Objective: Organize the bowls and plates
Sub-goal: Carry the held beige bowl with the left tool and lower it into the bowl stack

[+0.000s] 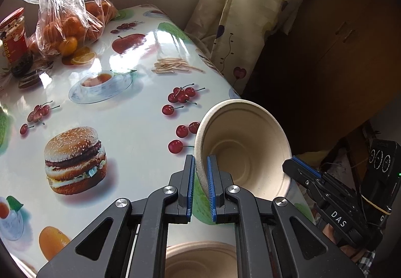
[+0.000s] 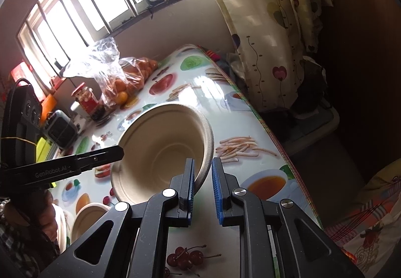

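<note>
The left gripper [image 1: 200,172] clamped one side of the bowl's [image 1: 240,150] rim; the right gripper [image 2: 202,177] pinched the opposite side, holding the bowl tilted above the table [image 1: 130,107]. A second bowl [image 2: 87,220] sat near the person. Oranges [image 1: 67,27] lay far left.

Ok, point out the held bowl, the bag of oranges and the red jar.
held bowl [image 1: 240,152], left wrist view, inner wall.
bag of oranges [image 1: 72,24], left wrist view, fruit through plastic.
red jar [image 1: 13,37], left wrist view, label.
</note>
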Demonstrator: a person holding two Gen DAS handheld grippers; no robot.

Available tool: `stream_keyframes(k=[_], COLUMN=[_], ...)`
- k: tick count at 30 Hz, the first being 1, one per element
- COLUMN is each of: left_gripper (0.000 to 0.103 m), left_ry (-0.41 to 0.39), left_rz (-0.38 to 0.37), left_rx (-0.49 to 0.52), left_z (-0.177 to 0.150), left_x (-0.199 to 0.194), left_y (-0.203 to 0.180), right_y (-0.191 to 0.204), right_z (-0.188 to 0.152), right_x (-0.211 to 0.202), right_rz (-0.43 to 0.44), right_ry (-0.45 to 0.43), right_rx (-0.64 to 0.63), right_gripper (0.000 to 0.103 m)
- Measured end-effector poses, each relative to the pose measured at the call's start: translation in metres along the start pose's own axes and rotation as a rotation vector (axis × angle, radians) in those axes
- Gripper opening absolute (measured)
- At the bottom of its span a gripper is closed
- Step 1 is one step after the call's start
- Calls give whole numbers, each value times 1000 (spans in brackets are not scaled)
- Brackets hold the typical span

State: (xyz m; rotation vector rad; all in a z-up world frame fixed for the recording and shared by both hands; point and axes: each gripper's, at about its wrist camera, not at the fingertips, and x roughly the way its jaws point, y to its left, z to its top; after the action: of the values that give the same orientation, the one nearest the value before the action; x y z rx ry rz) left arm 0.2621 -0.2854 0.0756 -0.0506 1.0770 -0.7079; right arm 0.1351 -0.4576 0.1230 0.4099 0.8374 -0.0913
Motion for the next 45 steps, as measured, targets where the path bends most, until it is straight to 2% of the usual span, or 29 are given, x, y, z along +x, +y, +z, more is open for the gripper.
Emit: stream_keyframes(k=[45], left_gripper=[10], left_ry=[-86], left_rz=[4], left_rx=[-8], left_z=[-60], left_x=[-77], left_y=[-3], right_y=[45], right_z=[-45], right_x=[-67], right_rz=[65], right_ry=[-46], right_rx=[-50], right_gripper=[16])
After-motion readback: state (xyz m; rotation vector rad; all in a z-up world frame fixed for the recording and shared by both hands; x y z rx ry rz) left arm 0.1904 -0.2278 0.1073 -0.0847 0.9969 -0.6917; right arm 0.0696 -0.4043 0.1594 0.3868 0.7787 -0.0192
